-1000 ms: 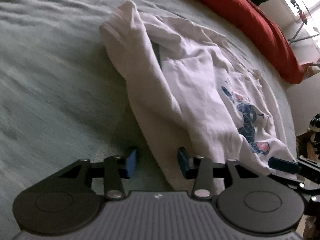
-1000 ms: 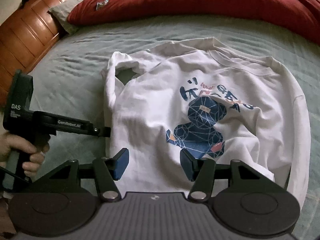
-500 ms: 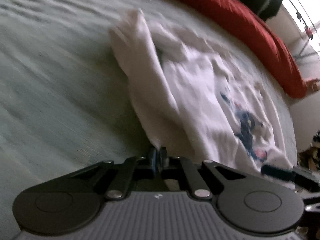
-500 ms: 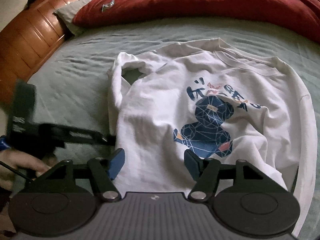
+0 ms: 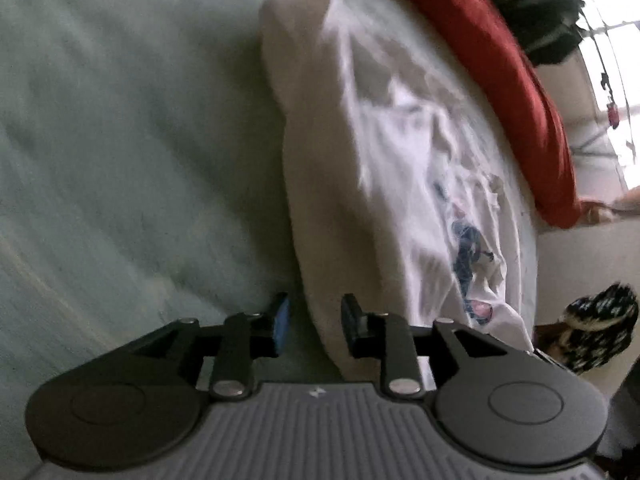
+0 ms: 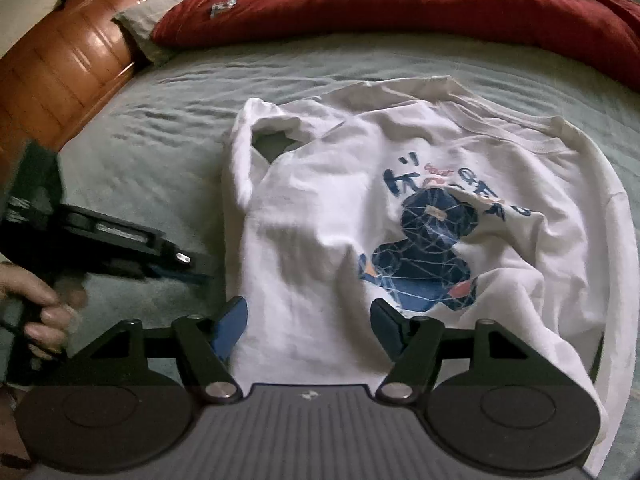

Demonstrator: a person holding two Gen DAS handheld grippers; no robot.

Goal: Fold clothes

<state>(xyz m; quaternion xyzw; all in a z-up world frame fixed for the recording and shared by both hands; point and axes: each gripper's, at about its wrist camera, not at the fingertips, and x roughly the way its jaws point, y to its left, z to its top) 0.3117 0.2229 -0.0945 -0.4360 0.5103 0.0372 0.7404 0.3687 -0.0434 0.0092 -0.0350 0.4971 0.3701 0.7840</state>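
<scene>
A white sweatshirt (image 6: 328, 216) with a blue bear print (image 6: 424, 256) lies front up on the grey-green bed sheet (image 6: 160, 120), its left sleeve folded in. My right gripper (image 6: 308, 312) hovers open over the bottom hem, with nothing pinched. My left gripper (image 5: 316, 312) is at the shirt's (image 5: 360, 184) left side edge. Its jaws are opening, and the cloth edge shows in the gap without the pads pressing on it. From the right wrist view, the left gripper (image 6: 204, 276) points at that edge, held by a hand (image 6: 40, 312).
A red duvet (image 6: 400, 4) is bunched along the far side of the bed, with a grey pillow (image 6: 148, 28) and a wooden headboard (image 6: 68, 64) at the left. A black-and-white patterned thing (image 5: 596, 332) sits past the bed's right edge. Bare sheet (image 5: 120, 140) stretches left of the shirt.
My left gripper shut beside the shirt's edge, then parted again, and it has rolled and come in closer to the cloth. My right gripper stands a little wider and has hardly moved.
</scene>
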